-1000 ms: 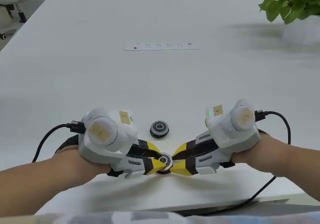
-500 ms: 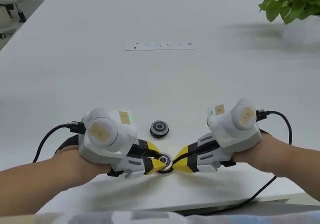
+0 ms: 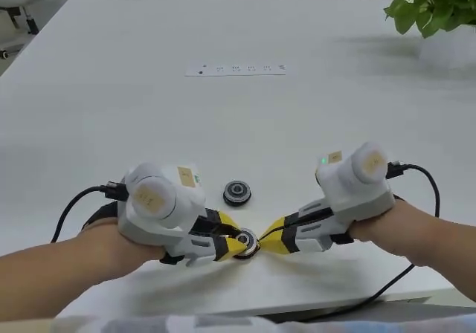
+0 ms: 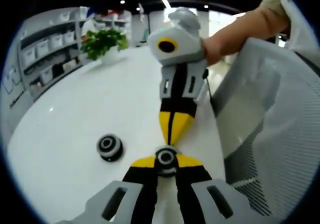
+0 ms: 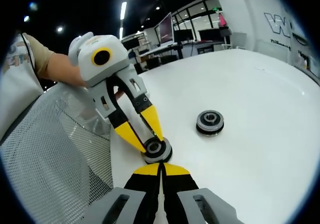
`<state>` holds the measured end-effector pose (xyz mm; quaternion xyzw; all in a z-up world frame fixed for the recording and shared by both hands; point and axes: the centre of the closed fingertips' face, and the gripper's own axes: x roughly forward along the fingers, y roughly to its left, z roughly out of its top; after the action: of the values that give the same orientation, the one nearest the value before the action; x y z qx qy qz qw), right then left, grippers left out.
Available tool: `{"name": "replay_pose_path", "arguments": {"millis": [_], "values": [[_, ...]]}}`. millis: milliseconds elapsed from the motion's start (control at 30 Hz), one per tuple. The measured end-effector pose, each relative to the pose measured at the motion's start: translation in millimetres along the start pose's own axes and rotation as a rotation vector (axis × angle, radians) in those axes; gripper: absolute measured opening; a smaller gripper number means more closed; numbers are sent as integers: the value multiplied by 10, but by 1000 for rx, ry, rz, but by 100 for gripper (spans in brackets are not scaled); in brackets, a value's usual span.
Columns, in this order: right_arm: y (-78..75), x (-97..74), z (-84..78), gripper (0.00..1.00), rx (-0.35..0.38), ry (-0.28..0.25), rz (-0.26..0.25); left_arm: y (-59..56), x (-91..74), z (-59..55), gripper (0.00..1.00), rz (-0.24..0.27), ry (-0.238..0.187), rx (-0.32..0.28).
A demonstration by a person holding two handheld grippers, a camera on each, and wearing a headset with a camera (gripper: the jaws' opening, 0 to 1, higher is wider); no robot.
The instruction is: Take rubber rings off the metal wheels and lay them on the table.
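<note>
Left hand-held gripper (image 4: 166,162) clamps a metal wheel (image 4: 166,156); right hand-held gripper (image 5: 161,166) looks closed, clearest in its own view.

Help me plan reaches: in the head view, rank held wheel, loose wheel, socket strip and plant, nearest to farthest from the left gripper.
1. Held wheel, in the left gripper's jaws.
2. Loose wheel, just beyond.
3. Socket strip, mid-table.
4. Plant, far right corner.

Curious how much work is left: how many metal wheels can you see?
2. The first wheel sits in the left tool; the second wheel lies free just beyond.
</note>
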<state>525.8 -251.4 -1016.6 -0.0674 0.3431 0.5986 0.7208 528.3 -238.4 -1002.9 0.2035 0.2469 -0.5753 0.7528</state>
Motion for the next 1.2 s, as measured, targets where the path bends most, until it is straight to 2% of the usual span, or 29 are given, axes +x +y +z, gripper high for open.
{"name": "replay_pose_path", "arguments": {"millis": [167, 300, 500, 567, 900, 1200], "values": [[-19, -14, 19, 0, 69, -31, 0, 0, 0, -1, 13, 3, 4, 4], [-23, -20, 102, 0, 118, -76, 5, 1, 1, -3, 13, 4, 6, 7], [-17, -21, 104, 0, 146, -85, 7, 3, 2, -5, 12, 8, 11, 1], [-8, -22, 119, 0, 177, -93, 11, 5, 2, -5, 12, 12, 13, -4], [38, -6, 144, 0, 180, -95, 20, 1, 3, -4, 12, 27, 28, 5], [83, 19, 157, 0, 169, -96, 36, -1, 1, -9, 12, 18, 24, 5]]}}
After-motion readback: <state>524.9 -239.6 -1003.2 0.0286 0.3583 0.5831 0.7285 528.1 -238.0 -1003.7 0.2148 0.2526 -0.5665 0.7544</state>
